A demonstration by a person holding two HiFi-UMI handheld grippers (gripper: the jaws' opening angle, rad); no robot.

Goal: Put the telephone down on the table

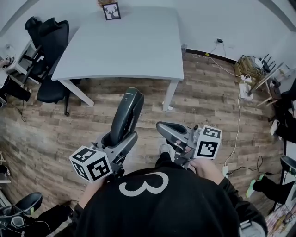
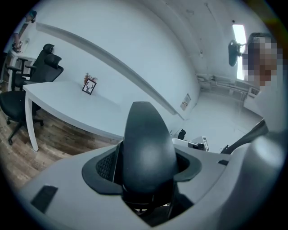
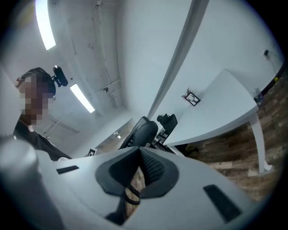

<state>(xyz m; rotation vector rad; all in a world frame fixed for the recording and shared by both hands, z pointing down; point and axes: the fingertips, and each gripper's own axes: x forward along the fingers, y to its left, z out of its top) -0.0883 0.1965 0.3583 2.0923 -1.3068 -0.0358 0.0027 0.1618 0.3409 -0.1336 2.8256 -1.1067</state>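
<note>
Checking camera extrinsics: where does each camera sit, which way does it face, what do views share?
Head view: head-mounted, facing steeply down at floor and table; shows torso, left gripper, right gripper.
Left gripper view: on that gripper, looking along jaws shut on telephone, toward table.
Right gripper view: on that gripper, tilted, jaws together, facing telephone and table.
Shared: table, picture frame, telephone.

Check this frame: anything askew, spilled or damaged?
Nothing stands out. The dark grey telephone handset is clamped in the left gripper, short of the white rectangular table; only a white cable trails across the wooden floor.
</note>
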